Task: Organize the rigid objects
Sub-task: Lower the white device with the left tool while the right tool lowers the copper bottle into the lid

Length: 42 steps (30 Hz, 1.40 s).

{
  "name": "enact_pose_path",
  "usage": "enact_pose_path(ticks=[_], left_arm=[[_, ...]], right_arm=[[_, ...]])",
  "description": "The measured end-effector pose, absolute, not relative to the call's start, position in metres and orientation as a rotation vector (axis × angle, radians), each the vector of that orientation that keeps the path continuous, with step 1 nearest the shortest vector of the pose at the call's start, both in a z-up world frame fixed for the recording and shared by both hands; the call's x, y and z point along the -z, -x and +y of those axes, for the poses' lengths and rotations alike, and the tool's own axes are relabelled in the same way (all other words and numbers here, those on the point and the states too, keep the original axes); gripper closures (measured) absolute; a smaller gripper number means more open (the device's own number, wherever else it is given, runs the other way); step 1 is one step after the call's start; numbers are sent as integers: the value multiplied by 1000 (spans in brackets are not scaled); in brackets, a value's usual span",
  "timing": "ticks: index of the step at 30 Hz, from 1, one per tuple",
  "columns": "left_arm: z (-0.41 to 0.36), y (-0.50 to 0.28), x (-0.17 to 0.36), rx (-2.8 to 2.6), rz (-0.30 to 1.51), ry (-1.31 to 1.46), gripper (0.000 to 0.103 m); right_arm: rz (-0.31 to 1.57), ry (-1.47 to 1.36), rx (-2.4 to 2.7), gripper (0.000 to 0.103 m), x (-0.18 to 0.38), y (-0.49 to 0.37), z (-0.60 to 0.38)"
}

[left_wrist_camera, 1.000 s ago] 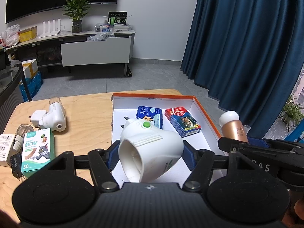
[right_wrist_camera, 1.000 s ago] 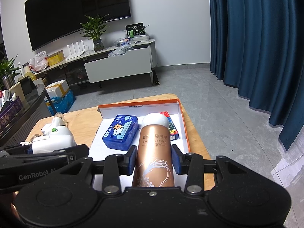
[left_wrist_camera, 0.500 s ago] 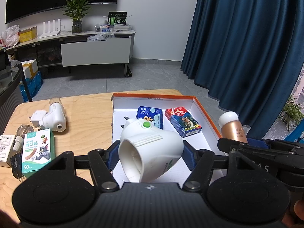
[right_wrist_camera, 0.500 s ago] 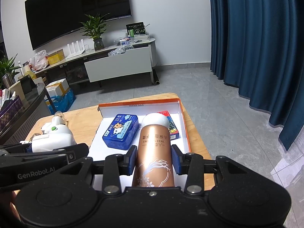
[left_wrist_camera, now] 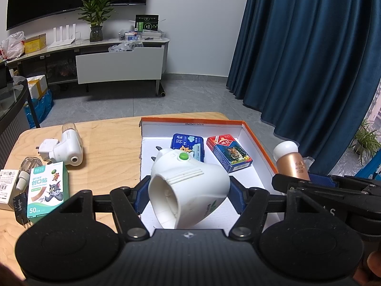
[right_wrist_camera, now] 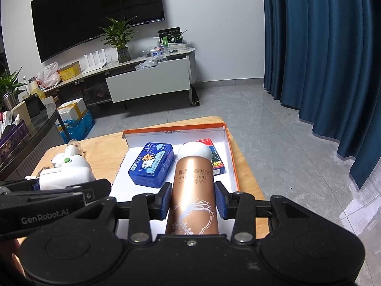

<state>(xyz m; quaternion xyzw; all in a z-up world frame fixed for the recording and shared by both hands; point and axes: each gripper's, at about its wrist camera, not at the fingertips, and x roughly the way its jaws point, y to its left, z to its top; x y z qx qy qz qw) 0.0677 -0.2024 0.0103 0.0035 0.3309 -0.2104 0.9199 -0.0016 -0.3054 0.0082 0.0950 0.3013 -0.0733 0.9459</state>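
Observation:
My left gripper is shut on a white plug-in device with a green button, held over the near left part of the orange-rimmed white box. My right gripper is shut on a copper bottle with a white round cap, held above the same box. Inside the box lie a blue tin and a pack of playing cards. In the left wrist view the copper bottle shows at the right; in the right wrist view the white device shows at the left.
On the wooden table left of the box lie another white plug-in device, a bandage box with a cartoon cat, a small white carton and a small clear bottle. Dark blue curtains hang right; a TV cabinet stands behind.

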Motion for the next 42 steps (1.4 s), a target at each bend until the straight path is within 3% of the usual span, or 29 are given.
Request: enact_pose_path(ticks=[42], left_arm=[[-201, -68, -7, 430, 694, -3, 36]], right_arm=[[635, -197, 152, 55, 7, -5, -301]])
